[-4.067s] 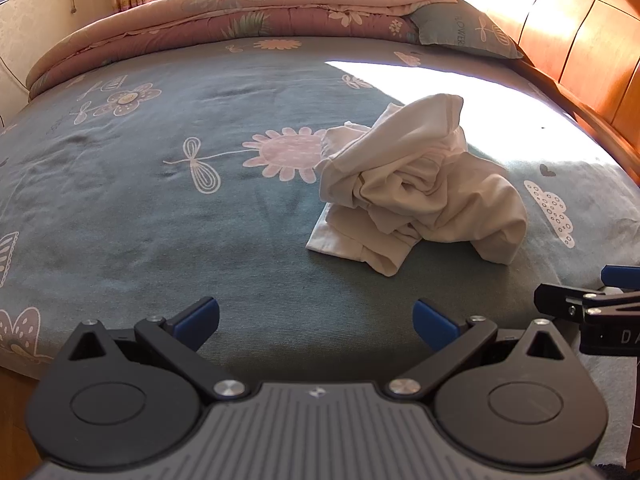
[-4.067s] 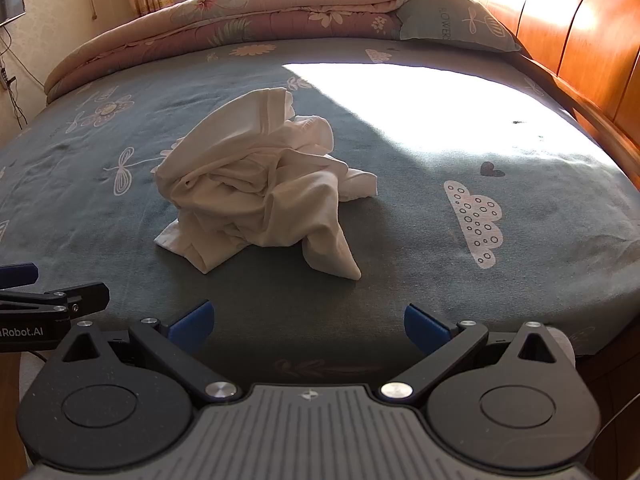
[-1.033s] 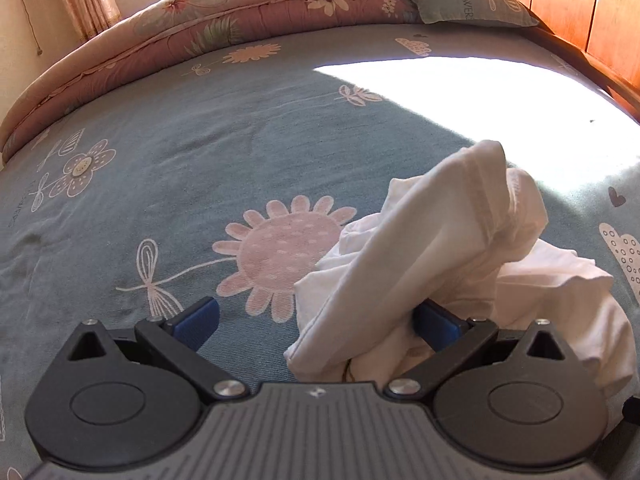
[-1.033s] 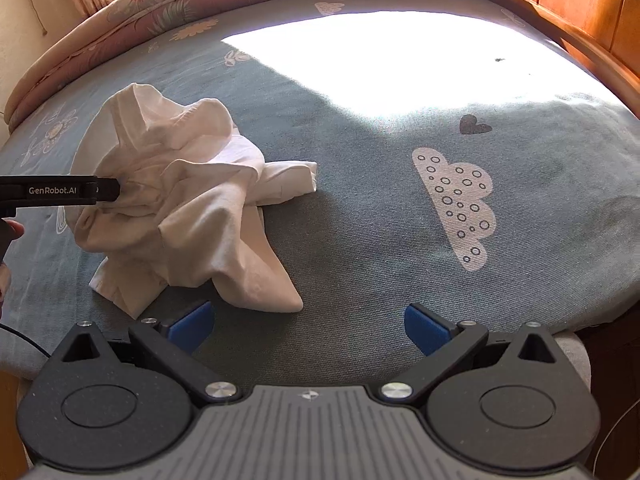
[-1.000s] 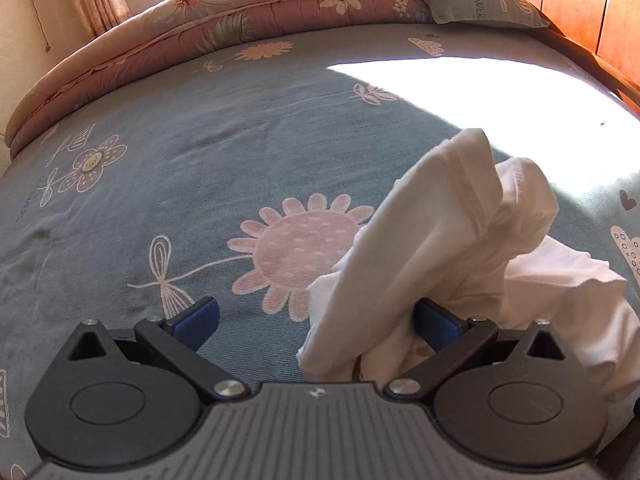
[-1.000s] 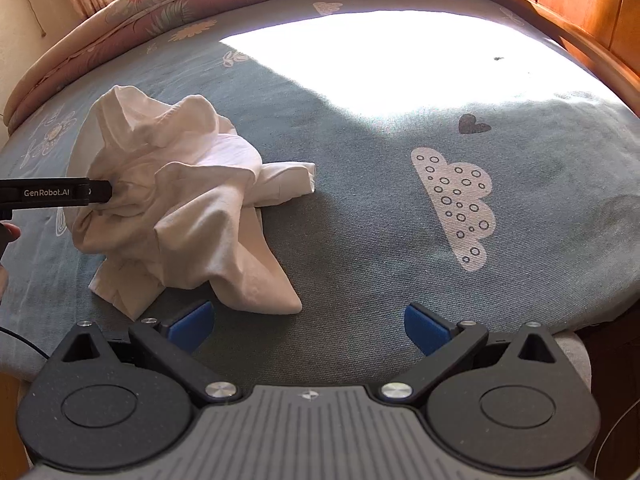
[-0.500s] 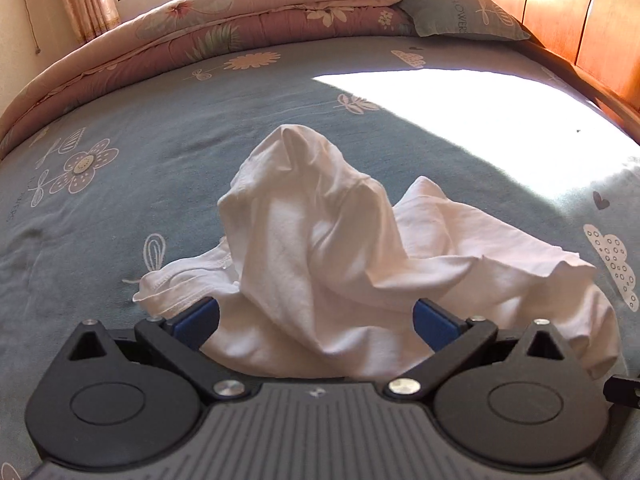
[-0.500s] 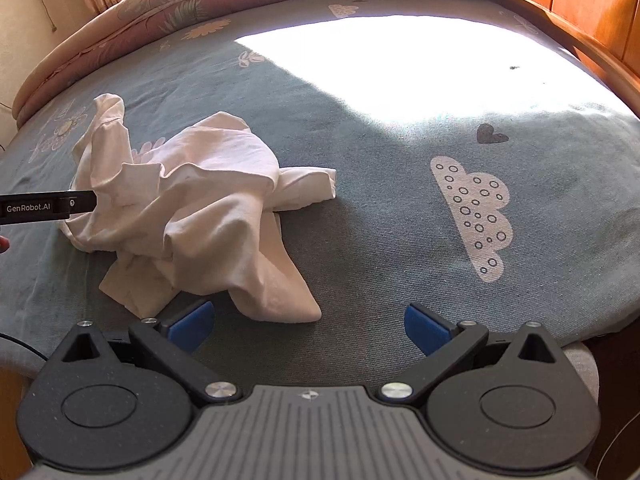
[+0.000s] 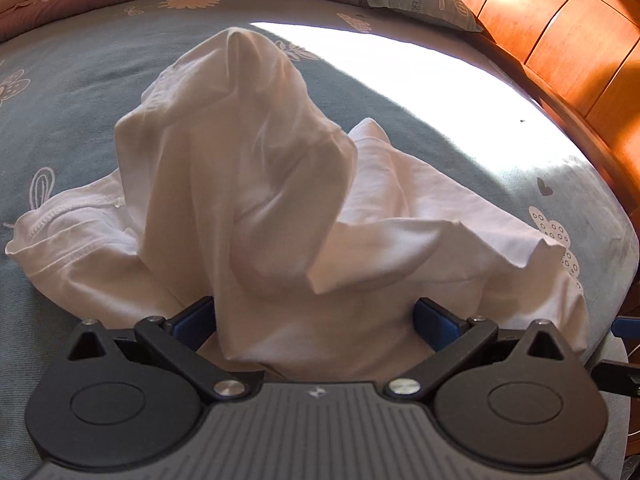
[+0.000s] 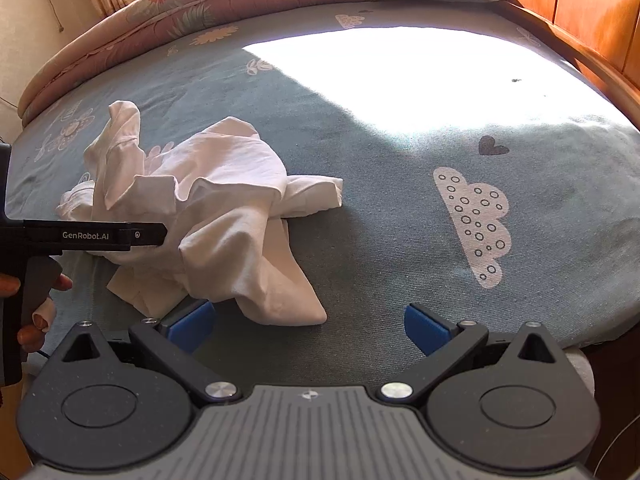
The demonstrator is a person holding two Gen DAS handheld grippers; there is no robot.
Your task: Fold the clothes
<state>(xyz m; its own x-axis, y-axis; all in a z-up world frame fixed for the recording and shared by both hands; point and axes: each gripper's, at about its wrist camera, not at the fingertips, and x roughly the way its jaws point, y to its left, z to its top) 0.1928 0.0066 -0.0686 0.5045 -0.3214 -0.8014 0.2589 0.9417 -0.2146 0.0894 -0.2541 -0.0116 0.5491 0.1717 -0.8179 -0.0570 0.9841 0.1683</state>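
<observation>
A crumpled white garment (image 10: 208, 216) lies on the near left part of the bed (image 10: 400, 208). The left hand-held gripper (image 9: 314, 316) gapes wide with cloth bunched between its fingers (nothing pinched), while the right hand-held gripper (image 10: 306, 320) hovers wide just near of it.

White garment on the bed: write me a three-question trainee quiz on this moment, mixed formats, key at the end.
1. True or false: the right gripper is shut on the white garment.
2. Which gripper has cloth lying between its fingers? A) left gripper B) right C) neither
3. Fill in: near the right gripper, the bedsheet shows a white ____ print.

Key: 1 false, its jaws stand wide open over bare sheet; 2 A, though the left jaws are open too; 3 cloud.
</observation>
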